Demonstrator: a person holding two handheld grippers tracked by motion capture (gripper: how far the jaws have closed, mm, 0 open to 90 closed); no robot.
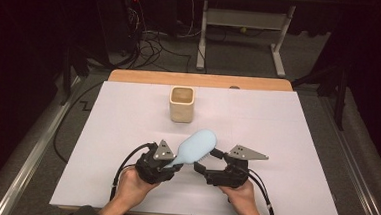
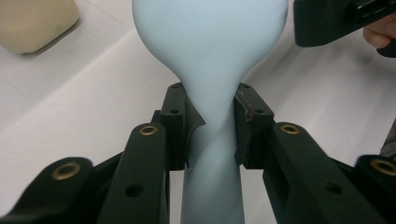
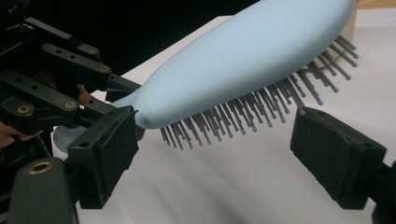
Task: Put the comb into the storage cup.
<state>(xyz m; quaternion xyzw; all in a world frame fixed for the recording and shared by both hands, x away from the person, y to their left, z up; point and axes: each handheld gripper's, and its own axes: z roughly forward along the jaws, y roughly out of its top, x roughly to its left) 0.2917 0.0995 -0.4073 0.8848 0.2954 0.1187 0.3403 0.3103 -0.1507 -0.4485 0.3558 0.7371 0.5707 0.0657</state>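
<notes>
1 hairbrush (image 1: 196, 147), handle toward person, head angled far-right (bristles down)

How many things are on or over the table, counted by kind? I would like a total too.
Hairbrush: 1, light blue, clamped at its handle by the left gripper
Cup: 1, beige
Grippers: 2, the right gripper open
Total: 4

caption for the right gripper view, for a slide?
Right tool open beneath the bristles of a light blue hairbrush, whose handle the left tool clamps.
</notes>
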